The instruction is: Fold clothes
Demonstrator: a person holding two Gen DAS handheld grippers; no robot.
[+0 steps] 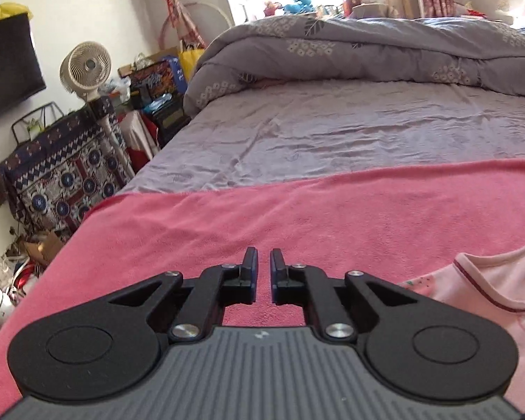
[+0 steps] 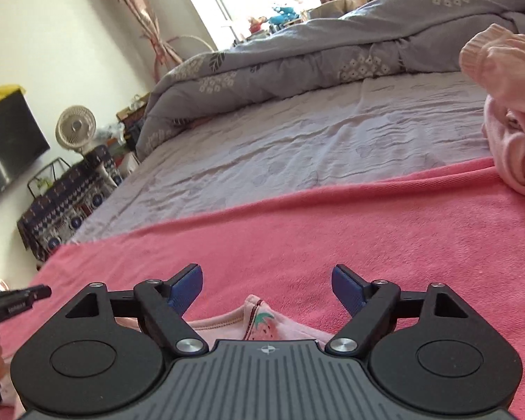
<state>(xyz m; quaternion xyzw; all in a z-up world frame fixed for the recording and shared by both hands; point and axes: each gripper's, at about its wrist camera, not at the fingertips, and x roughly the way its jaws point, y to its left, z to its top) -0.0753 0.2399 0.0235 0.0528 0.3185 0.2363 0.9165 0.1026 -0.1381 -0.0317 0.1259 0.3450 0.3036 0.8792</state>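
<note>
Two tools: left tool (image 1: 263,262) at lower centre of the left wrist view, right tool (image 2: 266,281) at lower centre of the right wrist view.
Left tool state: its jaws stand nearly together with a thin slit between them, and nothing is caught there; only pink blanket (image 1: 297,217) shows through the gap.
Right tool state: its jaws stand wide apart and grip nothing.
Garment, left view: pale pink top (image 1: 490,294) lies at the lower right of the frame, its dark-trimmed neckline curving toward the tool's right flank; the cloth is beside the tool, not between its fingers.
Garment, right view: the same pale pink top (image 2: 259,322), with a strawberry print, shows at lower centre, directly under and just behind the gap between the spread fingers.
Nearer tool: the right one, in my judgement, since the cloth edge sits on its own centre line, while the left one has the cloth off to its side.
Long axis: cannot tell; both tool bodies hide most of the garment.
Other cloth: bundled pink garment (image 2: 507,112) at the right edge of the right wrist view, well apart from both tools.
Surface: the blanket is spread over a bed (image 1: 332,129), with a grey quilt (image 1: 367,49) heaped across the upper frame.
Stage: the top lies loose and partly hidden, so whether it is spread flat or already part folded cannot be judged.
</note>
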